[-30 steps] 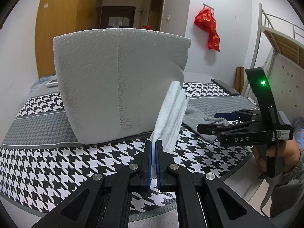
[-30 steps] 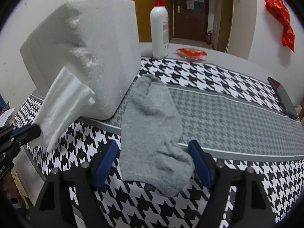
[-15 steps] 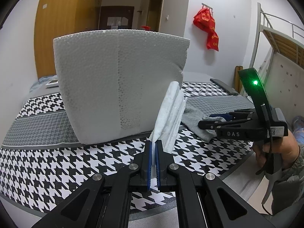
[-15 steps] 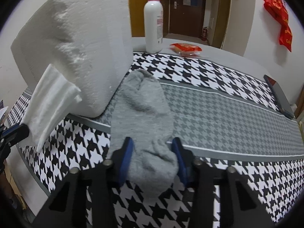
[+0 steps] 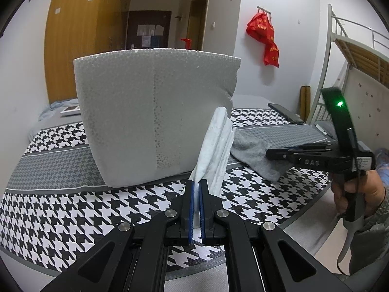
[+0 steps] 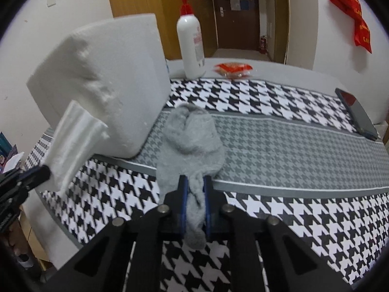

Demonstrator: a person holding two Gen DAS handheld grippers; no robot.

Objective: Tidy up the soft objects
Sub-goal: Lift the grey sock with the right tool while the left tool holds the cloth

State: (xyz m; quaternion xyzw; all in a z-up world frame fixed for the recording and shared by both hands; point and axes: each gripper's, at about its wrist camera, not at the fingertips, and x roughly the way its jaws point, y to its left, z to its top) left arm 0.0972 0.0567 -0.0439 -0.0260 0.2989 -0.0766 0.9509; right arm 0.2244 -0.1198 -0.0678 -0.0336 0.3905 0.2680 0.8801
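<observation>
A houndstooth cloth (image 6: 279, 112) covers the table. At its near edge the right gripper (image 6: 194, 187) pinches a grey sock (image 6: 192, 143); the left gripper (image 5: 196, 189) clamps a folded white cloth (image 5: 216, 143) upright beside a foam block (image 5: 150, 121). A pump bottle (image 6: 190, 41) stands at the far edge.

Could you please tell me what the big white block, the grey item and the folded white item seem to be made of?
Big white block: apparently expanded polystyrene foam; matt, beaded grain, crumbled corner.
Grey sock-like item in the right claw: fuzzy knit fabric, limp and bunched.
Folded white item in the left claw: layered, dimpled, probably tissue or thin cloth.
</observation>
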